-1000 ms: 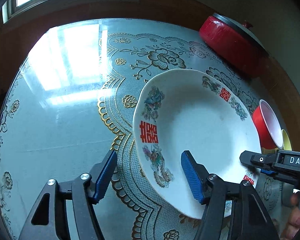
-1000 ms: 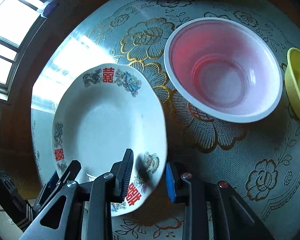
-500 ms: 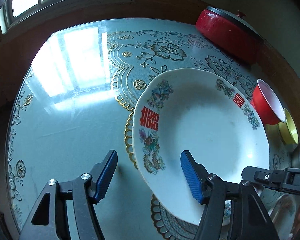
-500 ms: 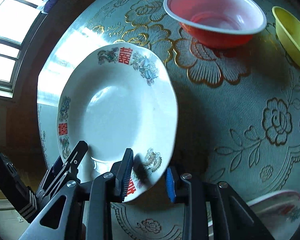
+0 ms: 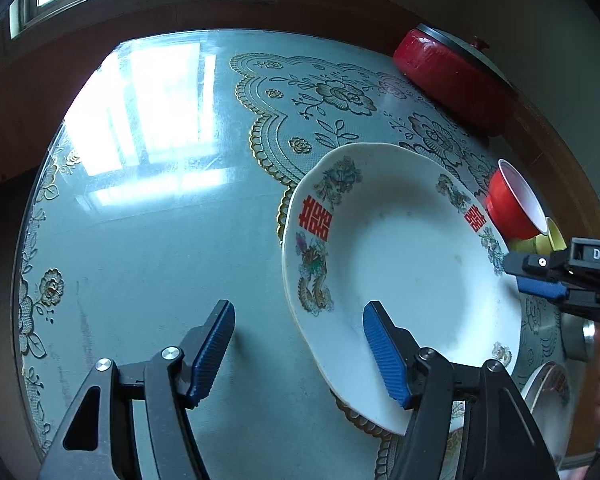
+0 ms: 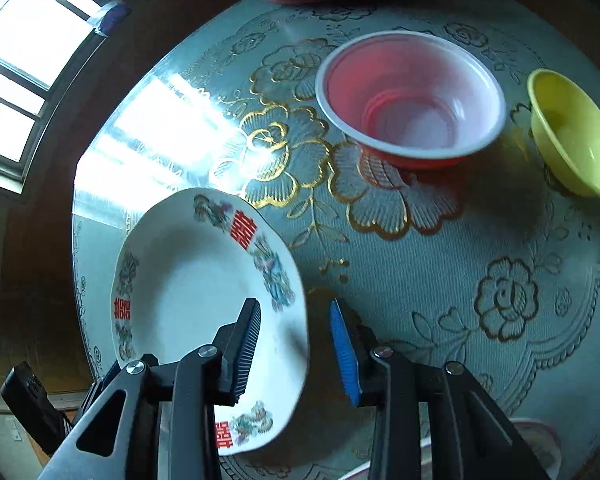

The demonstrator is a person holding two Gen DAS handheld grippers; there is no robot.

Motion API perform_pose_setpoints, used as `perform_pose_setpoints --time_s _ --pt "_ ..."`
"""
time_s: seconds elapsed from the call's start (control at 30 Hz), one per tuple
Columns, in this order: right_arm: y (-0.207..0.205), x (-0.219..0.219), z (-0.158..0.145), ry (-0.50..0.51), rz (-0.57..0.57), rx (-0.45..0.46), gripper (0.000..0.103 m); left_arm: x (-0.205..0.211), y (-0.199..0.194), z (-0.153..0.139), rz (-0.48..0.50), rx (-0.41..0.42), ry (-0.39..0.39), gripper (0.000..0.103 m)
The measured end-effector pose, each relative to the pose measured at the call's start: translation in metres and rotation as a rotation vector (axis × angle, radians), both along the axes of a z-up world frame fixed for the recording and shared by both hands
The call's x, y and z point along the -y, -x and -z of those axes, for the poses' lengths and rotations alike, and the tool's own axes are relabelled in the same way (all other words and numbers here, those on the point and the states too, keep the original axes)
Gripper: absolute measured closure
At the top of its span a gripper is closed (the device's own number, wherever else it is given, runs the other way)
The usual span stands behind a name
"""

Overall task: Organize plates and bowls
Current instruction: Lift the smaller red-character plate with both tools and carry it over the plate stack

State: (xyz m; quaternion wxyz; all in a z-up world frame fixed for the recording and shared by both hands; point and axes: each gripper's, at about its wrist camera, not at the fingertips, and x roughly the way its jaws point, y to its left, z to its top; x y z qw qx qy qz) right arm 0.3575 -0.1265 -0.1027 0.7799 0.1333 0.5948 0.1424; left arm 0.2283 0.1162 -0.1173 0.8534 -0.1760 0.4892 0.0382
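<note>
White plate (image 6: pixel 204 292) with red characters sits at the glass table's (image 5: pixel 148 248) near edge; its rim passes between the fingers of the right gripper (image 6: pixel 296 344), jaws opening, pads clear of the rim; left gripper (image 5: pixel 296 352) stands wide apart, one finger over the plate's well, the other over bare glass, gripping nothing; red bowl (image 6: pixel 410 98) and yellow bowl (image 6: pixel 572 132) stand empty beyond, apart from each other.

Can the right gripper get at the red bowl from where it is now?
Probably yes. Its jaws are opening around the white plate's rim, and once the right gripper lets go, only bare tablecloth lies between it and the red bowl. The yellow bowl sits off to the side.
</note>
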Motion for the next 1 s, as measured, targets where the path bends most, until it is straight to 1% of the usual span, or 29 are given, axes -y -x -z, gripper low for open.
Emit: perform_pose_setpoints --time_s 0.07,0.1,0.23,0.33,0.43,0.5,0.6,0.7,0.73,0.8,0.87,0.9,0.93,0.97,1.0 --pt "-0.013 -0.011 0.0 0.007 -0.038 0.005 0.067 -0.001 0.001 -0.001 -0.003 0.007 0.042 0.034" --pt "-0.018 -0.015 0.002 0.008 -0.056 0.008 0.067 -0.001 0.0 -0.001 -0.005 0.007 0.048 0.033" --pt "-0.035 -0.037 0.008 0.008 -0.083 0.011 0.067 0.001 -0.003 -0.002 -0.005 0.001 0.041 0.032" --pt "-0.041 -0.052 0.01 0.039 -0.092 0.01 0.07 0.001 -0.004 -0.001 -0.003 -0.001 0.02 0.033" --pt "-0.03 -0.071 0.013 0.084 -0.122 0.007 0.072 -0.001 -0.006 0.0 -0.005 -0.009 -0.016 0.035" --pt "-0.019 -0.078 0.017 0.067 -0.142 -0.016 0.074 -0.004 -0.004 0.001 -0.009 -0.01 -0.031 0.035" --pt "-0.006 -0.09 0.022 0.043 -0.187 -0.035 0.074 -0.009 -0.003 0.001 -0.011 -0.01 -0.038 0.035" --pt "-0.011 -0.095 0.023 0.025 -0.16 -0.023 0.074 -0.011 -0.006 0.001 -0.007 -0.013 -0.054 0.036" --pt "-0.016 -0.093 0.022 0.008 -0.15 -0.023 0.073 -0.011 -0.007 0.001 -0.002 -0.014 -0.057 0.037" --pt "-0.021 -0.099 0.021 0.013 -0.157 -0.015 0.073 -0.01 -0.009 0.001 0.013 -0.014 -0.065 0.043" --pt "-0.019 -0.103 0.018 0.031 -0.184 -0.001 0.073 -0.006 -0.011 0.001 0.031 -0.015 -0.081 0.052" --pt "-0.018 -0.105 0.018 0.032 -0.183 0.004 0.073 -0.004 -0.012 0.001 0.043 -0.014 -0.086 0.055" --pt "-0.019 -0.106 0.02 0.03 -0.179 0.006 0.073 -0.002 -0.013 0.002 0.056 -0.013 -0.093 0.061" --pt "-0.017 -0.106 0.02 0.031 -0.177 0.007 0.073 0.0 -0.013 0.002 0.058 -0.011 -0.112 0.06" --pt "-0.014 -0.105 0.021 0.034 -0.176 0.004 0.073 0.0 -0.013 0.002 0.055 -0.008 -0.113 0.06"
